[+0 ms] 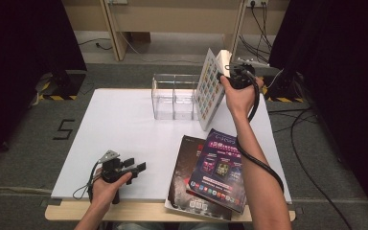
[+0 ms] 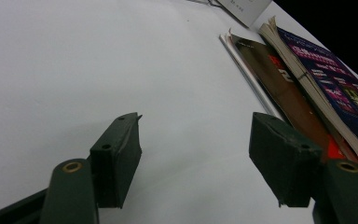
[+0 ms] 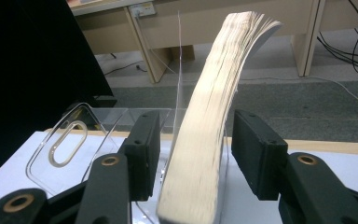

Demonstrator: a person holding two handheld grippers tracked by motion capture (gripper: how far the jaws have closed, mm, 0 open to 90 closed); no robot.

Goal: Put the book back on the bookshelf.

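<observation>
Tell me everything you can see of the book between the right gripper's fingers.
The book is a thick paperback with a white cover of small colourful squares and cream page edges. It stands upright, bowed and leaning, beside the clear plastic organiser. It sits between the right gripper's fingers, which stand apart from it without pressing.

My right claw (image 3: 193, 158) has matt black plastic jaws with brass-coloured rivets; between them stands a thick paper book (image 3: 209, 130), its page edges cream and slightly rough. At the upper centre of the high view its cover (image 1: 210, 88) looks glossy. The organiser (image 1: 174, 96) beside it is clear, smooth plastic. My left claw (image 2: 193, 156) is the same matt black. The table (image 1: 120, 134) is matt white, and the magazines (image 1: 211, 172) at lower right have shiny printed covers.
</observation>
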